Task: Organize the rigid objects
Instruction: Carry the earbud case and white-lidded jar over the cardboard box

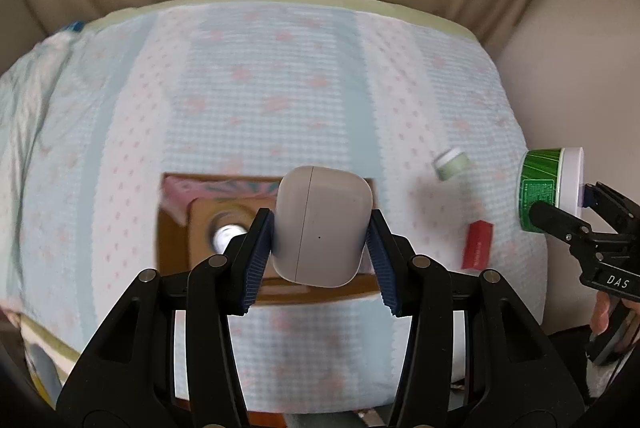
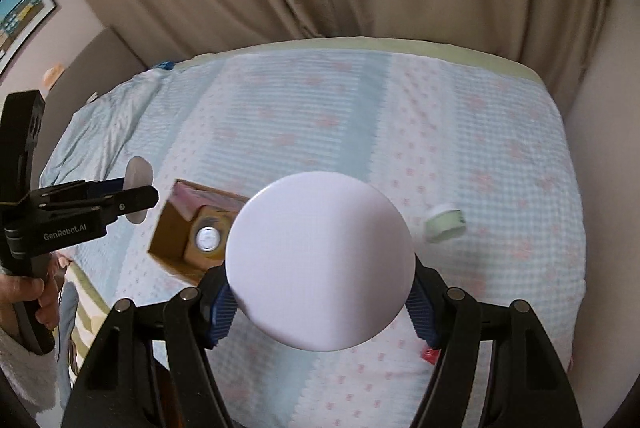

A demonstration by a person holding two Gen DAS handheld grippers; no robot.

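**Two items aloft, one box below**

Both grippers are loaded above the bed (image 1: pixel 280 88). The left gripper (image 1: pixel 320 232) is clamped narrowly on a white earbud case (image 1: pixel 320 224), pads pressing its two sides, the case's seam running roughly up and down between them. The right gripper (image 2: pixel 320 302) grips a green tub with a white lid (image 2: pixel 320 260); from its own camera only the round lid shows, while the left view shows the tub (image 1: pixel 540 184) on its side, lid pointing away from the box.

The open cardboard box (image 1: pixel 192 224) lies on the bedspread directly beneath and just behind the held case, so the left hand is judged the nearer; the tub sits well off to the right. The likely drop is straight down.

Much of the box is hidden behind the case and lid, and its contents are hard to read beyond a round shiny thing (image 2: pixel 207 238). A small pale green jar (image 1: pixel 452 164) and a red block (image 1: pixel 478 244) lie blurred on the bedspread, still unsorted.
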